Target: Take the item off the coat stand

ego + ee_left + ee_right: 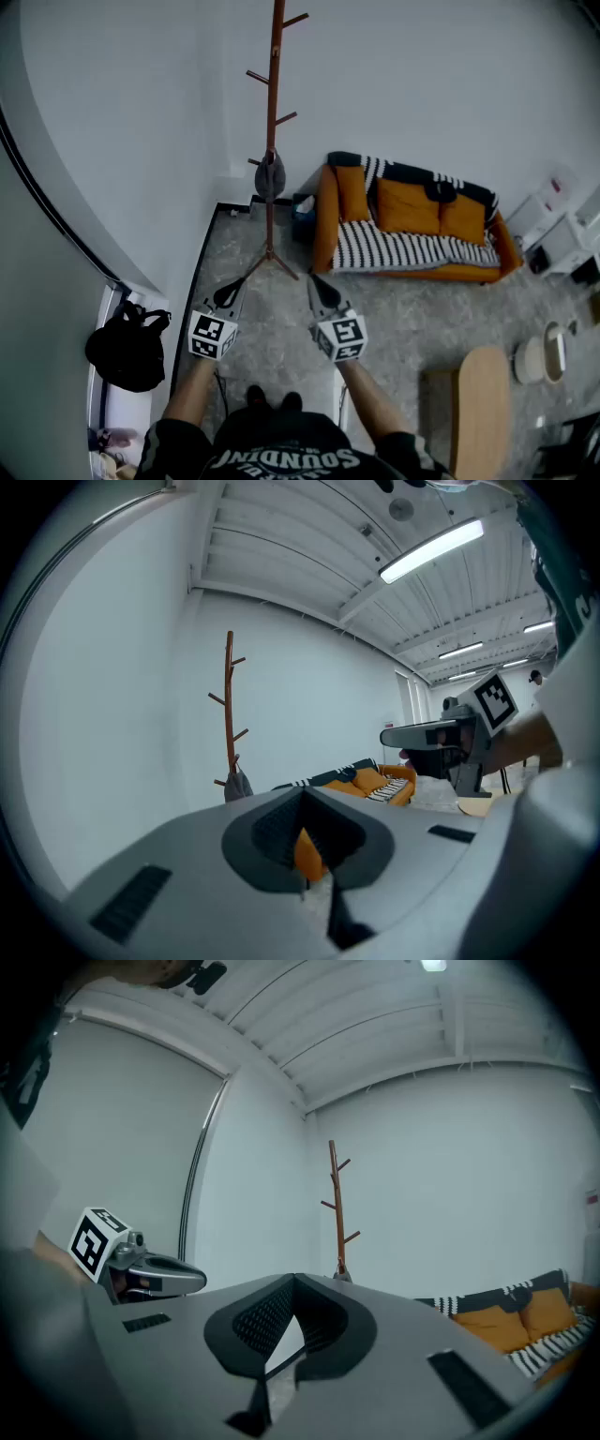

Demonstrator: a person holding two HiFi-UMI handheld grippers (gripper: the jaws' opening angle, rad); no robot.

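A tall brown coat stand (274, 141) rises in the room's corner, some way ahead of me. A small grey item (270, 176) hangs from one of its lower pegs. My left gripper (228, 292) and right gripper (323, 292) are held side by side, short of the stand's feet, both shut and empty. In the left gripper view the stand (230, 714) with the grey item (238, 785) shows beyond the closed jaws. The right gripper view has the stand (337, 1208) straight ahead, its lower part hidden behind the jaws.
An orange sofa (412, 230) with a striped blanket stands right of the coat stand. A black backpack (127, 349) rests on a white ledge at the left. A round wooden table (483, 403) is at my right, white boxes (553, 234) further right.
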